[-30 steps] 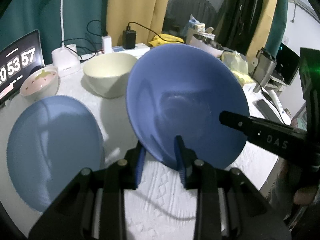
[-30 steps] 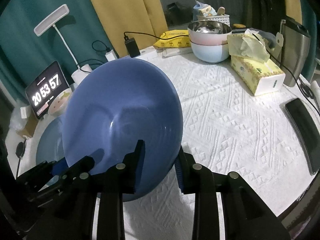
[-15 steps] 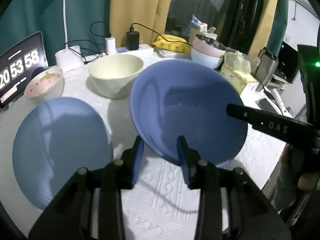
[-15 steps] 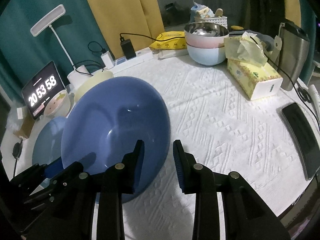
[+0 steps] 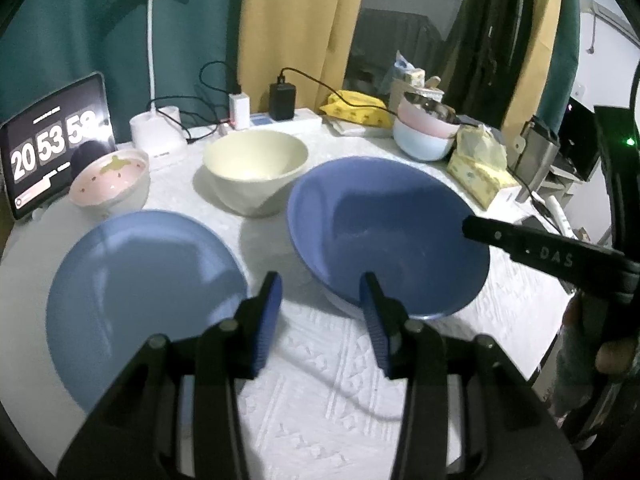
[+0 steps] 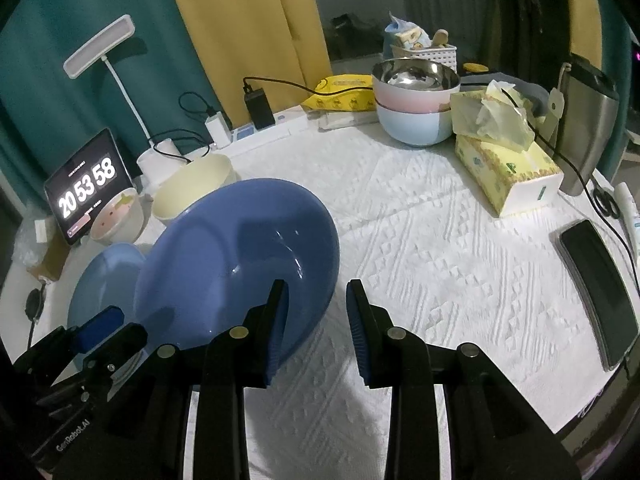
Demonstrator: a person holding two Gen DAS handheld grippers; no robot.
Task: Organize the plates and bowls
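Note:
A large blue bowl sits upright on the white tablecloth. My left gripper is at its near left rim. Its jaws are opening: the right finger overlaps the rim and the left finger stands clear of it. My right gripper straddles the bowl's right rim, one finger inside, with a strip of cloth showing before the outer finger, so it is open. A flat blue plate lies to the left of the bowl. Behind them stand a cream bowl and a small pink bowl.
Two stacked bowls, the top one steel-lined, stand at the back right beside a tissue box and a metal flask. A phone lies near the right edge. A tablet clock, lamp base and power strip line the back.
The blue bowl has dropped from steeply tilted toward the cameras to upright on the cloth. My left jaws have widened off its rim. The right jaws keep the same width.

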